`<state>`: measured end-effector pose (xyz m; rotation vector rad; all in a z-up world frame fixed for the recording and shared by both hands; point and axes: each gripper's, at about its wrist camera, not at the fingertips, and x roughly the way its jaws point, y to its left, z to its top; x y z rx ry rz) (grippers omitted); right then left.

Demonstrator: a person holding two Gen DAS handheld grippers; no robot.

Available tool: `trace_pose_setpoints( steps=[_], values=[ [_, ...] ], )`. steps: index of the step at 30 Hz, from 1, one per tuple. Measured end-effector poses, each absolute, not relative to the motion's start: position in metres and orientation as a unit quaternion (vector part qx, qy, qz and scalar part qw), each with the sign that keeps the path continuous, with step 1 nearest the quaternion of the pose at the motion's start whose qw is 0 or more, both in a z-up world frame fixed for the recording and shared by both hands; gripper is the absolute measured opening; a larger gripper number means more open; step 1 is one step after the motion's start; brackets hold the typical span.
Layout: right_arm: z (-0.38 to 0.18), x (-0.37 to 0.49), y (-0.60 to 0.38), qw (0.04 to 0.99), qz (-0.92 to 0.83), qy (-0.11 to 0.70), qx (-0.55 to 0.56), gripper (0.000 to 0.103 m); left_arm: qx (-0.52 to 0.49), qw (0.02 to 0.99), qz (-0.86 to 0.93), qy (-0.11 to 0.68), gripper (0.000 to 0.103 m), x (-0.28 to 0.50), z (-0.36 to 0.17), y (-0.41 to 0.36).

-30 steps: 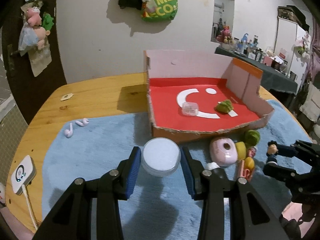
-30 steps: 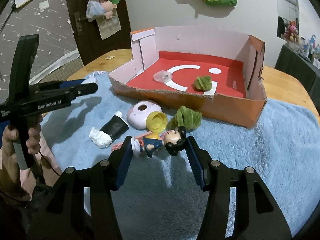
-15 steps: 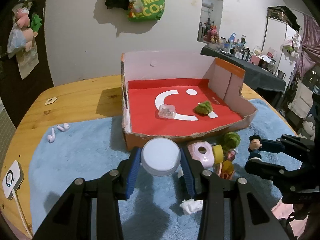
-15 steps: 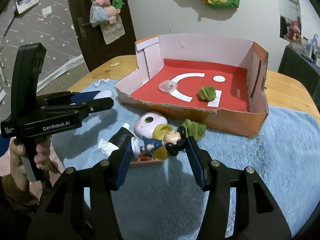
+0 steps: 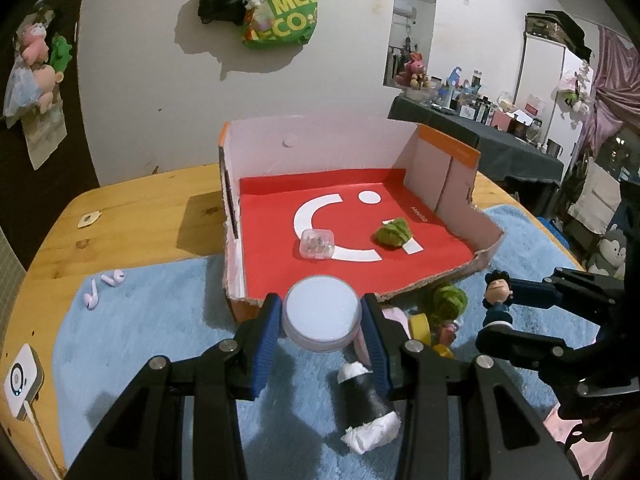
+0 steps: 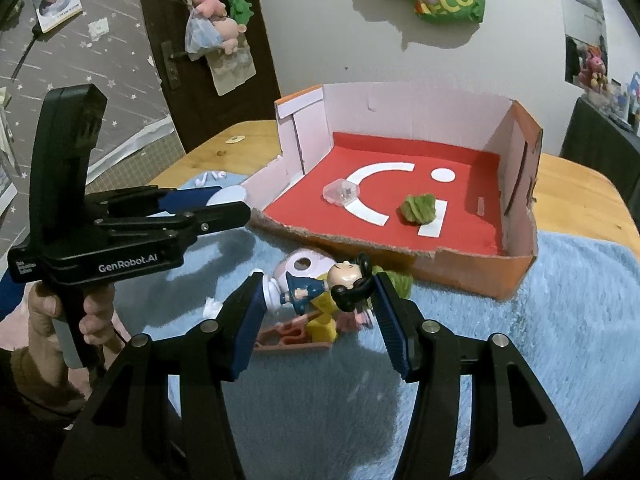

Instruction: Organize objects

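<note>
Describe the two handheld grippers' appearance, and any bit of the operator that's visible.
Both grippers, left and right, are matte black plastic with ribbed blue pads and silver screws. The left one's side reads "GenRobot.AI" in white. A bare hand shows; no cables visible.

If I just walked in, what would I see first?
Probably the big box with its bright red floor, sitting on the table beyond the blue rug. Next, the two things held up in front of it: the left gripper squeezes a round white jar, and the right gripper pinches a little doll with black hair. Under them, small toys lie in a heap on the rug.
</note>
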<state>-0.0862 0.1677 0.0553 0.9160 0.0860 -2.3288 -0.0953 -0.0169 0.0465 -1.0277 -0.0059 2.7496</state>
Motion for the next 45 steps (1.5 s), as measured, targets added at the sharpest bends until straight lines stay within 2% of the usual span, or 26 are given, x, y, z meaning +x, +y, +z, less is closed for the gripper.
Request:
trace_pose_setpoints(
  steps=[19, 45],
  values=[
    [0.075, -0.116, 0.172, 0.308, -0.888, 0.021, 0.341, 0.052, -0.355, 0.123, 0.927, -0.001, 0.043, -0.129, 0.056, -0.007],
    [0.054, -0.177, 0.171, 0.276, -0.871, 0.017, 0.407, 0.052, -0.4, 0.132, 0.907, 0.007, 0.043, -0.174, 0.033, -0.002]
  ],
)
